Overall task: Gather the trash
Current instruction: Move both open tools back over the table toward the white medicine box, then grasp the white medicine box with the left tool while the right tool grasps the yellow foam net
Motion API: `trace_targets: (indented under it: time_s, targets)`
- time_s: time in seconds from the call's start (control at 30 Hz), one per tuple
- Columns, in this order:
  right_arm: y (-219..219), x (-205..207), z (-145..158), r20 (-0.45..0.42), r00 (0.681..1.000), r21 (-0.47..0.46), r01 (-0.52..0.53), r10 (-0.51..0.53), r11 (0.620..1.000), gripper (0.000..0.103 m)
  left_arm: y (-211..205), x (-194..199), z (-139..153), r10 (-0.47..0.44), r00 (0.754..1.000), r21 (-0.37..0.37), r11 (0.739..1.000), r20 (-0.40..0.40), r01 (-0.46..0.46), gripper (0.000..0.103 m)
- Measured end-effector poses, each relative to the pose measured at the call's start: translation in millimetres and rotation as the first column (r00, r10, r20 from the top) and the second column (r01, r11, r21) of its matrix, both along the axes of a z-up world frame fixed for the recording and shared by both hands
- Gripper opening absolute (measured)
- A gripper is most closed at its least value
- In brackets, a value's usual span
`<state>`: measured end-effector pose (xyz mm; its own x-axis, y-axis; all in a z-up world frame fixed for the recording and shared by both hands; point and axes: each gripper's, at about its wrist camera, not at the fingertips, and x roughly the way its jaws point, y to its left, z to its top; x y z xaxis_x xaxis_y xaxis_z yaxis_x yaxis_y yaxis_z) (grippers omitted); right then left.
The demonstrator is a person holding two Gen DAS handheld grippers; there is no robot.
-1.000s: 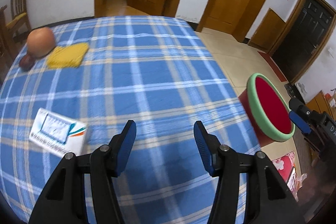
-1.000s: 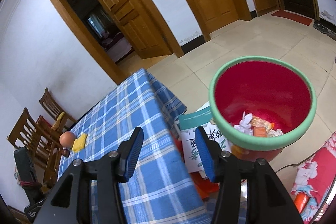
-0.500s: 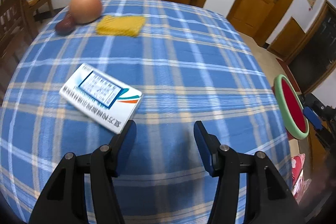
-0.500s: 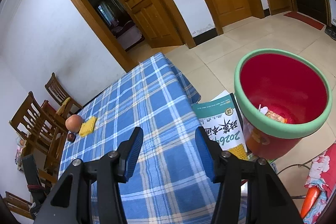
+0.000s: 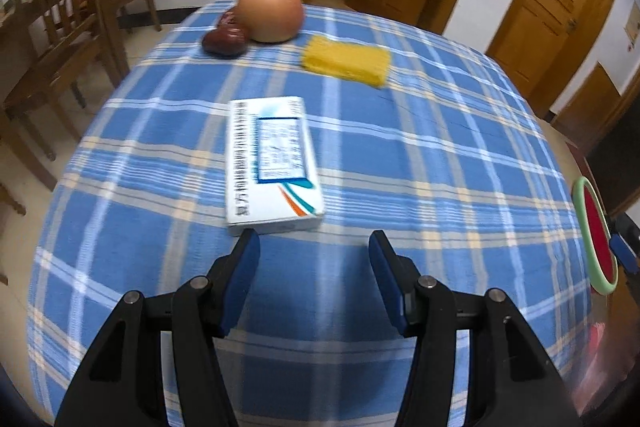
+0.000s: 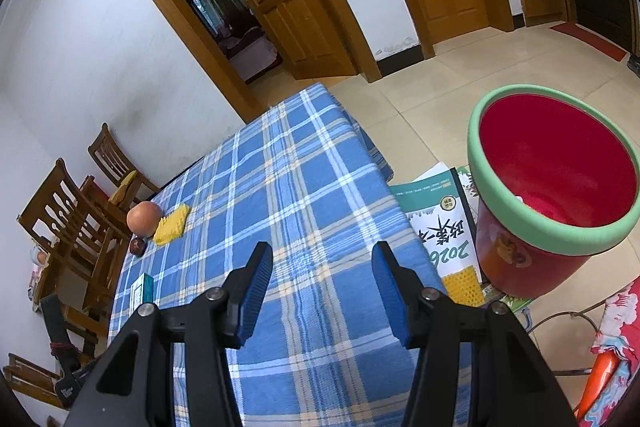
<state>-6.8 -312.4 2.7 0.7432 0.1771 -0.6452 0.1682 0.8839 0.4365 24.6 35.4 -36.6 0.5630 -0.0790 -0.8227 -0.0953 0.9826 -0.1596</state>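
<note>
Right wrist view: red bin (image 6: pixel 560 187) holds pale scraps (image 6: pixel 519 199).

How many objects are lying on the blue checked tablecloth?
4: white box nearest the left gripper; yellow sponge, apple and dark red fruit at the far edge.

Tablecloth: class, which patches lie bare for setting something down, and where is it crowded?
Bare: the checked cloth right of the white box, below the yellow sponge, toward the red bin. Crowded: the far corner, with apple, dark fruit and sponge.
</note>
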Motion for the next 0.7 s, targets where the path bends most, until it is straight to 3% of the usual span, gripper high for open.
trace_targets:
  time_s: [0.17, 0.3, 0.7]
  targets:
    - [7, 4, -3, -0.011, 1.0, -0.003, -0.017, 0.017, 1.0, 0.055, 19, 1, 2, 0.049, 0.999, 0.023, 0.999, 0.011, -0.049, 0.057]
    - [14, 8, -5, -0.02, 0.999, -0.004, -0.032, 0.032, 0.999, 0.055, 24, 7, 4, 0.065, 0.998, 0.09, 0.994, 0.021, -0.067, 0.07]
    - [42, 22, -3, -0.037, 0.995, -0.041, -0.099, 0.097, 0.994, 0.055, 20, 45, -3, 0.015, 1.0, 0.103, 0.995, -0.005, -0.015, 0.07]
